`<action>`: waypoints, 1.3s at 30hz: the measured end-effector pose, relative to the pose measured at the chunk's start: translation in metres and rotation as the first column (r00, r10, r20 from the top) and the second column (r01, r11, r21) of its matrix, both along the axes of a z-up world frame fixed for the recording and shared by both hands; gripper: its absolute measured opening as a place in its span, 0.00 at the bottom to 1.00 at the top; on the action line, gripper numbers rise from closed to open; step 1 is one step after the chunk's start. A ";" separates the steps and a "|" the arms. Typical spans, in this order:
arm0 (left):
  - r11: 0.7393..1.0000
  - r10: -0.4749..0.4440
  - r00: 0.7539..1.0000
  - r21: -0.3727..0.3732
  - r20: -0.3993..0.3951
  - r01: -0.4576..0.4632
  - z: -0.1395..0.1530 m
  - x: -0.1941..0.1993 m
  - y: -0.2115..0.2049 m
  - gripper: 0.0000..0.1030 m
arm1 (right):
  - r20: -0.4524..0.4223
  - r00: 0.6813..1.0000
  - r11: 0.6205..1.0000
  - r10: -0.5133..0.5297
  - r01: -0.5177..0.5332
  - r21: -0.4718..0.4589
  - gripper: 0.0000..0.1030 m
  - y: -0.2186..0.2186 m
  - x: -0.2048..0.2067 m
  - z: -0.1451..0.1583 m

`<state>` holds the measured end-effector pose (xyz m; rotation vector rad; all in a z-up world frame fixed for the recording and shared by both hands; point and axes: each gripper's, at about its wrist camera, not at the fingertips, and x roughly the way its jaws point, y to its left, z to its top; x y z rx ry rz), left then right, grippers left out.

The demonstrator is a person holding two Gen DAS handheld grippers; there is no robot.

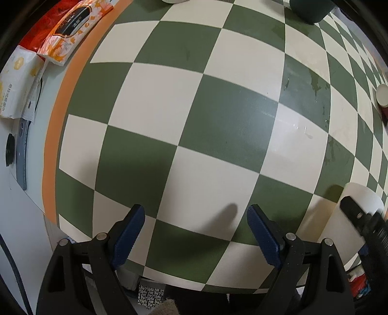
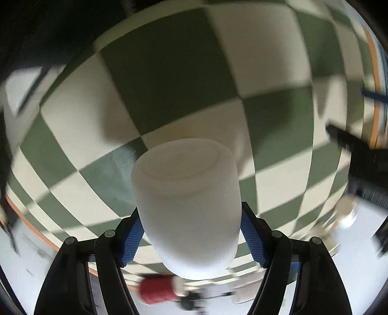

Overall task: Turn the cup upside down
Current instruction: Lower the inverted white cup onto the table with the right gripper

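A white cup (image 2: pixel 189 206) is held between the blue pads of my right gripper (image 2: pixel 191 232), above the green and cream checkered table (image 2: pixel 169 72). Its closed flat base faces the camera and away from me, and the view is blurred by motion. The cup also shows at the lower right of the left wrist view (image 1: pixel 349 213), with a black right finger (image 1: pixel 351 208) across it. My left gripper (image 1: pixel 196 232) is open and empty, low over the table's near edge.
Orange and white tissue packs (image 1: pixel 65 31) lie at the table's left edge, beyond an orange border. A dark green cup (image 1: pixel 310 9) stands at the far side and a small cream cup (image 1: pixel 383 94) at the right. A red object (image 2: pixel 157 290) lies below the table.
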<state>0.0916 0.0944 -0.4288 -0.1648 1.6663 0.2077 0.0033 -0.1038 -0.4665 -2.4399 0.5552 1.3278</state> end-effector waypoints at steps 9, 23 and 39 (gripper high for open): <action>1.000 -0.015 1.000 0.000 0.024 0.015 0.017 0.012 -0.014 0.84 | -0.135 0.646 0.658 -0.752 0.749 -0.077 0.73 0.024 0.096 0.015; 0.998 -0.058 0.998 0.001 0.040 0.058 0.035 0.013 -0.049 0.84 | -0.230 0.009 0.046 -0.973 0.987 -0.156 0.73 -0.014 0.198 0.016; 0.993 -0.113 0.992 -0.016 0.061 0.114 0.035 0.014 -0.064 0.84 | -0.235 -0.142 -0.120 -0.962 0.987 -0.108 0.76 -0.014 0.229 0.026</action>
